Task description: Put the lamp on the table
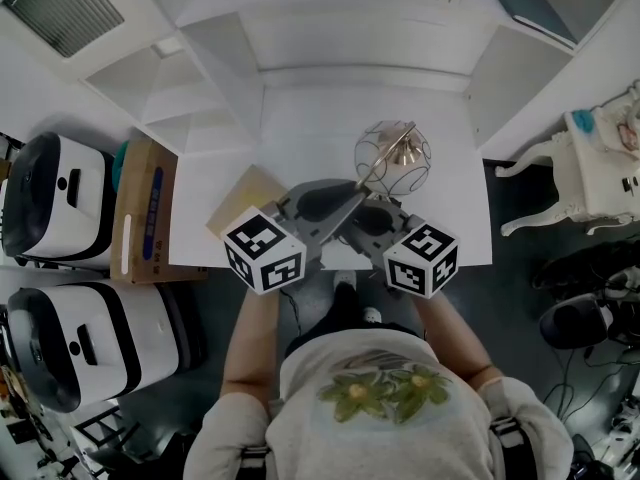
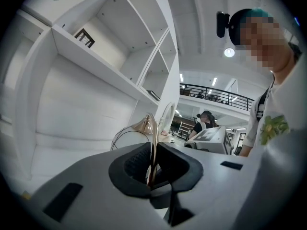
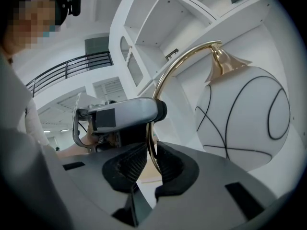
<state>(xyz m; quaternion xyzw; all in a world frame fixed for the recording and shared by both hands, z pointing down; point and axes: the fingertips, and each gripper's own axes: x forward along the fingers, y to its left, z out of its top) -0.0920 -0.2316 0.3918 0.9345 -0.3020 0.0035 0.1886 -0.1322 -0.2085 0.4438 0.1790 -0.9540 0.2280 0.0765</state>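
The lamp has a thin curved gold stem (image 3: 168, 71) and a white globe shade (image 1: 392, 156) crossed by black wire lines. It is held above the white table (image 1: 300, 128). My left gripper (image 1: 345, 200) is shut on the stem (image 2: 153, 143), and the shade (image 2: 125, 137) shows just past its jaws. My right gripper (image 1: 372, 216) also grips the stem, right beside the left one. In the right gripper view the globe shade (image 3: 244, 123) hangs at the right, and the left gripper (image 3: 124, 113) sits just behind the stem. The lamp's base is hidden.
White shelving (image 1: 200, 78) rises behind the table. A tan flat board (image 1: 245, 190) lies at the table's front left. A cardboard box (image 1: 140, 208) and two white machines (image 1: 55, 198) stand on the floor at the left. A white ornate chair (image 1: 585, 173) is at the right.
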